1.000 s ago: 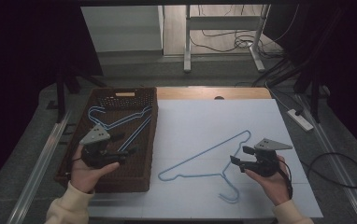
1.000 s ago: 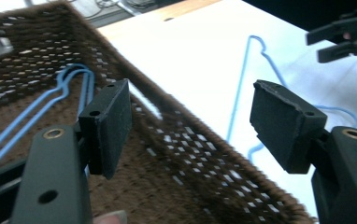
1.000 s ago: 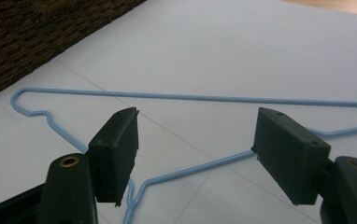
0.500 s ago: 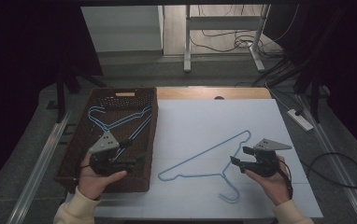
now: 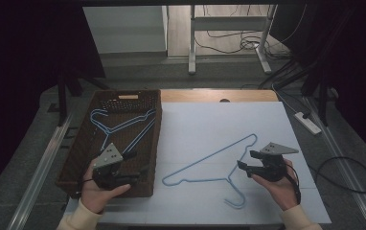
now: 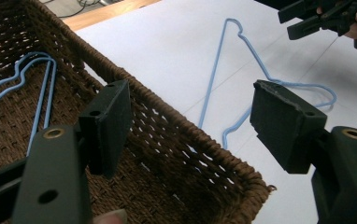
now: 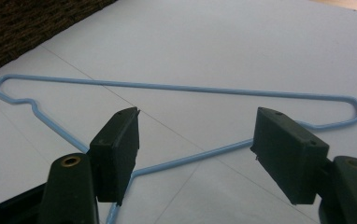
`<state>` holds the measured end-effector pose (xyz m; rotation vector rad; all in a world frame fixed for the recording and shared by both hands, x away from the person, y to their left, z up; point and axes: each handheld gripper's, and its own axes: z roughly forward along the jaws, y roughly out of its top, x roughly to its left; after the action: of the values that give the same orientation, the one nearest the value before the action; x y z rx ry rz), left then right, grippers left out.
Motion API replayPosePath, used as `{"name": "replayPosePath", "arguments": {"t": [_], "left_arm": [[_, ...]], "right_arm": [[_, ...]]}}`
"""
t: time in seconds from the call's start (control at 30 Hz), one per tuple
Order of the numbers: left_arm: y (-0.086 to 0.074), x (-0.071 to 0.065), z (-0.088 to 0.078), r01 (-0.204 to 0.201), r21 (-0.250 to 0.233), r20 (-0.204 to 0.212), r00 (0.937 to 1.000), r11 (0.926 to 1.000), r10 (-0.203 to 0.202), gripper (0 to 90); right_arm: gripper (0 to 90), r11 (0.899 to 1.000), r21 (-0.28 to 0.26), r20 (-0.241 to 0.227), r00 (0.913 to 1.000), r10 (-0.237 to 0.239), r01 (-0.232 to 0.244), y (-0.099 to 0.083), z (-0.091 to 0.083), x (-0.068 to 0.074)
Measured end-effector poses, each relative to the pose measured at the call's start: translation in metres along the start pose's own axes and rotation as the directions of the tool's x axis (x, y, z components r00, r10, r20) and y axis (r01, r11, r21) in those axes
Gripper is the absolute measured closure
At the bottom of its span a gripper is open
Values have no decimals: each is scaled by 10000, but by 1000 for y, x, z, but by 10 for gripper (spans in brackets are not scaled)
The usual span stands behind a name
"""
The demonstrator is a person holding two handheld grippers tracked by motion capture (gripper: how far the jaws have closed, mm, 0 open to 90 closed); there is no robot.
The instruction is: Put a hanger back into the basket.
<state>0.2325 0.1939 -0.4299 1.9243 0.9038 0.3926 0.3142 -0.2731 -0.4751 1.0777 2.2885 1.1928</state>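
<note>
While both tongs gape empty, the wicker basket (image 5: 83,158) holds blue hangers (image 5: 119,127); another (image 5: 214,165) lies outside.

Light-blue wire hanger (image 5: 219,167) — lying flat on white sheet (image 5: 219,124) (hook nearest).

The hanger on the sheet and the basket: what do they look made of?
Hanger: thin wire with a smooth pale-blue coating, to judge by its even rod and tight bends; whether paint or plastic, I cannot tell. Basket: dark brown woven wicker or rattan, matt, with open gaps in the side weave and a braided rim; a synthetic fibre is possible.
</note>
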Motion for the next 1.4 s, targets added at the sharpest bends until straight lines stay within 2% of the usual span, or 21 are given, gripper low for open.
{"name": "replayPosePath", "arguments": {"t": [0.2, 0.53, 0.83, 1.07, 1.17, 1.23, 1.3, 1.37, 1.4], "left_arm": [[-2, 5, 2, 130, -73, -151, 9998, 9999, -131, 306], [1, 4, -4, 157, -328, -143, 9998, 9993, -162, 306], [0, 4, -4, 137, -340, -85, 9999, 9993, -140, 306], [-1, 6, -2, 180, -300, -91, 9998, 9994, -182, 306], [-1, 7, -1, 166, -296, -62, 9998, 9994, -167, 306], [-1, 7, 0, 188, -299, -52, 9998, 9994, -190, 305], [-1, 8, 0, 197, -303, -47, 9998, 9993, -199, 306], [-1, 8, 0, 196, -298, -43, 9998, 9994, -197, 306], [-1, 8, -1, 197, -300, -45, 9998, 9994, -198, 306]], "right_arm": [[323, 9998, 143, 34, 9999, -106, 106, -1, 1, 0], [324, 9999, 110, 118, 9999, -81, 80, -1, 0, -3], [327, 9999, 94, 162, 9998, -116, 114, 0, -1, -4], [357, 9990, 331, 449, 9985, -309, 294, 8, 0, -10], [400, 9978, 541, 608, 9973, -415, 383, 15, 4, -16], [439, 9950, 873, 698, 9961, -544, 482, 19, 9, -22], [523, 9887, 1455, 640, 9969, -463, 365, 23, 24, -34], [546, 9859, 1633, 627, 9968, -487, 379, 23, 28, -37], [585, 9810, 1901, 632, 9967, -513, 384, 24, 33, -40]]}}
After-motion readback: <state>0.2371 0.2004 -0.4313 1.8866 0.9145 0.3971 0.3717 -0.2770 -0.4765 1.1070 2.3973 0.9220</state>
